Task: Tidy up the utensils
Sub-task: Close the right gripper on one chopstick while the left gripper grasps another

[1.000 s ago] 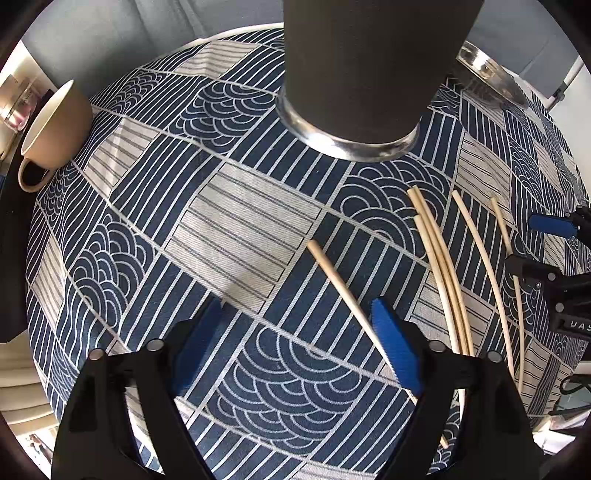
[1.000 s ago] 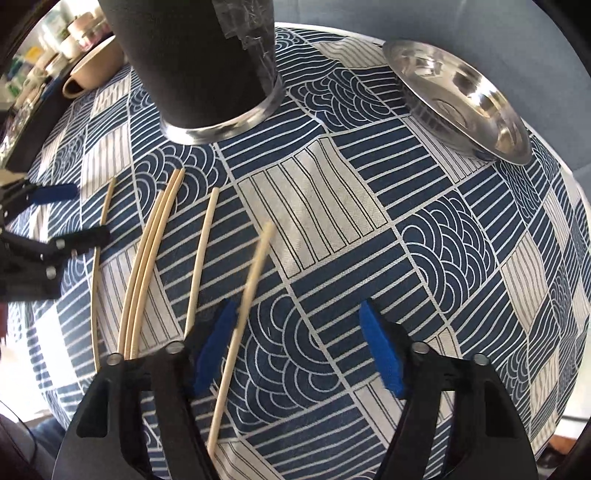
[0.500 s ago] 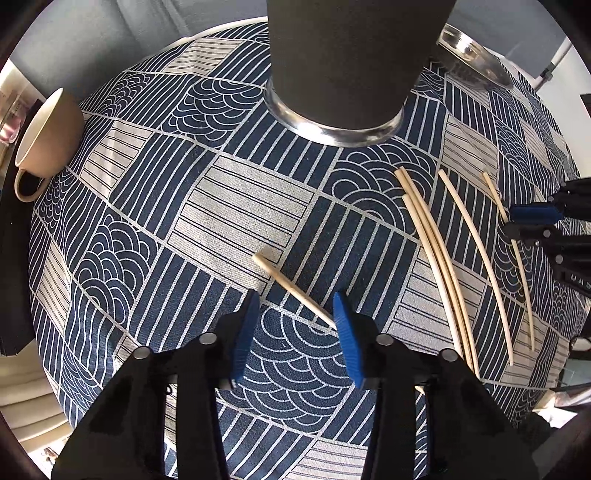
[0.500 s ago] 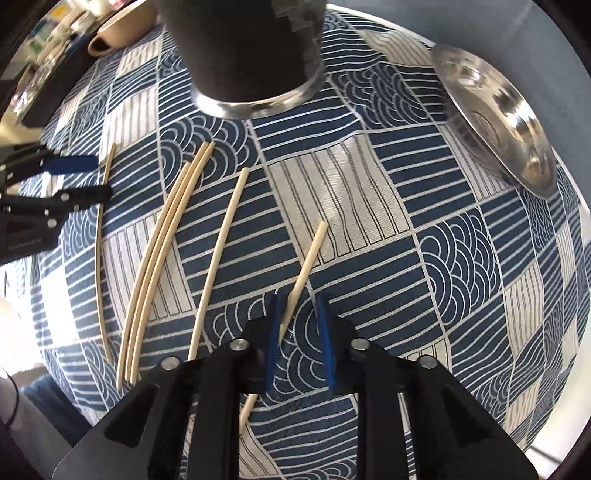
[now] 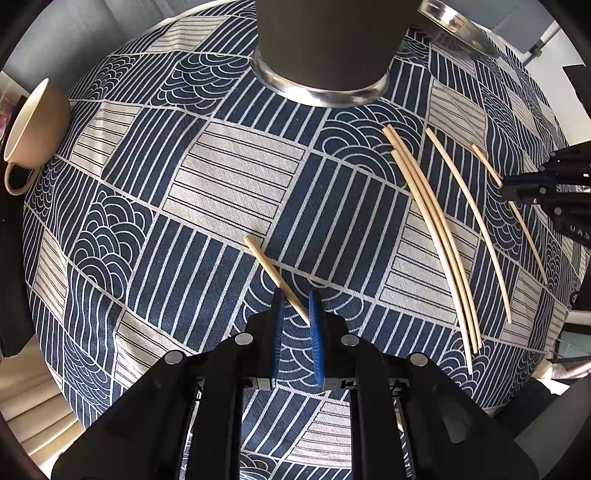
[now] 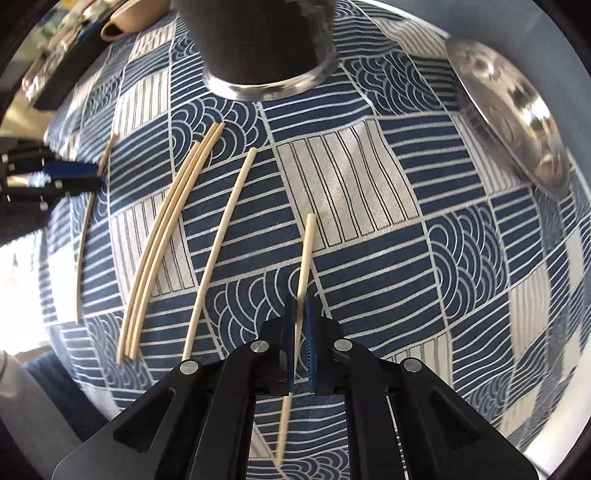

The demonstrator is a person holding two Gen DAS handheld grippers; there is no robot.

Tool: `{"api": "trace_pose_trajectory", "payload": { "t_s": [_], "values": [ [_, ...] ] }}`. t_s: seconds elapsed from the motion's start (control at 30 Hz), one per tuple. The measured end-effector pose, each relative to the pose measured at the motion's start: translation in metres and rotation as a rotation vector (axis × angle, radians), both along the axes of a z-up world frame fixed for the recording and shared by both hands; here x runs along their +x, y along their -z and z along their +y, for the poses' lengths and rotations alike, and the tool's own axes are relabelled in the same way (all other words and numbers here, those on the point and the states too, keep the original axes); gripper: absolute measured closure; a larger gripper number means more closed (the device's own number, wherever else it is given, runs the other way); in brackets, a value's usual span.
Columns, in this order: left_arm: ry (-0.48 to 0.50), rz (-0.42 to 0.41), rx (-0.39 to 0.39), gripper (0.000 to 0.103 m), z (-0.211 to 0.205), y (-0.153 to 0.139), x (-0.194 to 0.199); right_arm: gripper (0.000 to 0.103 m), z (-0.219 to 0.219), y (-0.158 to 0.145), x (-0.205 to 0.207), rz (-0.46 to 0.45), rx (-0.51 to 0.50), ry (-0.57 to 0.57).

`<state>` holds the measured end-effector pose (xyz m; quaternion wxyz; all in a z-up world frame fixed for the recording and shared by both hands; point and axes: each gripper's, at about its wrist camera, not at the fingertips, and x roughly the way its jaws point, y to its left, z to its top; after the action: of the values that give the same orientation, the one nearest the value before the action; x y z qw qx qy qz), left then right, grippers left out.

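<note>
Right gripper (image 6: 300, 306) tight around one chopstick (image 6: 307, 247) (blue-patterned tablecloth (image 6: 369, 184) beneath)

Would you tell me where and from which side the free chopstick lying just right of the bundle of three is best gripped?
Grip the lone chopstick near its middle. Come straight down from above with the jaws across its width. It lies flat on the cloth, and at mid-length the bundle of three lies well apart from it.

Blue patterned tablecloth (image 5: 236, 184) (grey wall (image 5: 74, 33) behind)
</note>
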<state>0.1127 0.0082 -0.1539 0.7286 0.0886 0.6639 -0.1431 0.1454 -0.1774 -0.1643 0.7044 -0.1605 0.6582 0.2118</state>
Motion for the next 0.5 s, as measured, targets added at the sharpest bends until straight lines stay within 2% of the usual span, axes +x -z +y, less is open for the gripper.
{"api": "trace_pose_trajectory", "payload": {
  "t_s": [0.3, 0.5],
  "values": [
    [-0.020, 0.048, -0.060, 0.095, 0.025, 0.005, -0.014, 0.099, -0.047, 0.001, -0.011, 0.021, 0.126, 0.127],
    [-0.043, 0.056, -0.090, 0.098, 0.041, 0.004, -0.030, 0.099, -0.085, -0.014, -0.016, -0.002, 0.205, 0.186]
  ]
}}
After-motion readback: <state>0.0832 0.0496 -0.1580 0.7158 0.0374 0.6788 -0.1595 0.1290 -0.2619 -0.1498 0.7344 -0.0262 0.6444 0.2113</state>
